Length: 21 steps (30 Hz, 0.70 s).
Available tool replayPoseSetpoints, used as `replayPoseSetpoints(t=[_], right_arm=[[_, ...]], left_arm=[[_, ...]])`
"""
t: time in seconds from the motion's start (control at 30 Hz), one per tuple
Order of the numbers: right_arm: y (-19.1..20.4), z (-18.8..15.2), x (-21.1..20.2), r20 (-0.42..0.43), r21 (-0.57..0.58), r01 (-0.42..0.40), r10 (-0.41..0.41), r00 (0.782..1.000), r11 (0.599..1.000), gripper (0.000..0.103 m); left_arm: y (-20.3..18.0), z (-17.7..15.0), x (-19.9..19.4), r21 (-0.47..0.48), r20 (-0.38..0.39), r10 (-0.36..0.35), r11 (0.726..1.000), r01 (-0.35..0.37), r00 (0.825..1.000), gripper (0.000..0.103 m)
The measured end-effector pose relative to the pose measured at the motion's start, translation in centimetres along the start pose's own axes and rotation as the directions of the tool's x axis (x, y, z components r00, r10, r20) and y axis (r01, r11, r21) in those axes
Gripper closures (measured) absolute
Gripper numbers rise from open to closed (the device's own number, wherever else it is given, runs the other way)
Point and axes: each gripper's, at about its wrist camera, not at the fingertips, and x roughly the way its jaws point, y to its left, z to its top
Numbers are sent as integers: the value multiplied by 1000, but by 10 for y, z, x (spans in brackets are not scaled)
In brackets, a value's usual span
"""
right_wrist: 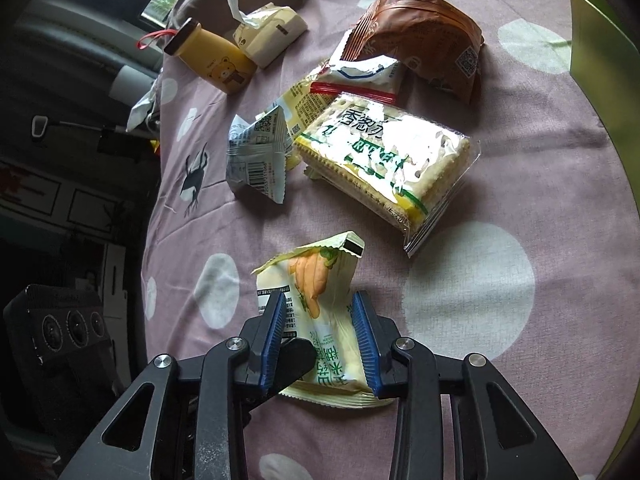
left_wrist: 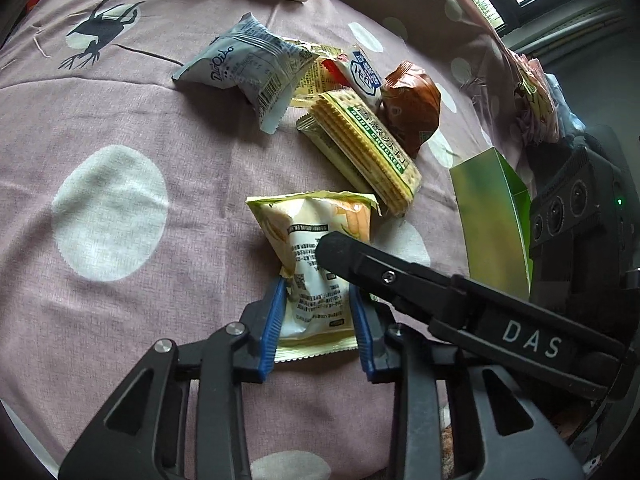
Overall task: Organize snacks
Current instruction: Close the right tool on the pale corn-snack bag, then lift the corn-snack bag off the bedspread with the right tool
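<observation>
A pale yellow snack packet printed with a carrot lies on the mauve dotted bedspread. My left gripper has its blue pads pressed on both sides of the packet's lower half. In the right wrist view the same packet is pinched and creased between the pads of my right gripper. One black finger of the right gripper crosses over the packet in the left wrist view. A black fingertip of the left gripper shows under the packet in the right wrist view.
Beyond the packet lie a cracker pack, a brown packet, a grey-blue packet and a white, blue and red packet. A green box stands at the right. A yellow bear bottle and a cream packet lie farther off.
</observation>
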Motion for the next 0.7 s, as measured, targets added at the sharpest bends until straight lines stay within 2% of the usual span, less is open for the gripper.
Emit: replayPoseSetpoints(t=[0.1,0.3,0.4,0.47,0.53,0.7], right_arm=[[-1,0,3,5,2,20,-20,1000,1000,66],[-9,3,7,-11,31,-4,5,1000,999,65],[-14,4,6,-14,59,-30,31,999,998,65],[-18,5,5,-17,79,-50,52,999,996,65],[-20,5,5,-21,93,-66,68,997,993,66],[-21,5,5,-26,100,-77,80,996,992,65]], left_arm=[[1,0,1,4,1,8,1000,-8,1000,68],[5,2,6,-21,-14,-18,1000,18,1000,57],[5,1,5,-22,-9,-39,999,38,999,48],[2,0,6,-3,-7,-54,999,54,999,38],[-5,0,10,25,-7,-55,998,55,998,32],[-6,-1,11,32,12,-51,998,51,999,31]])
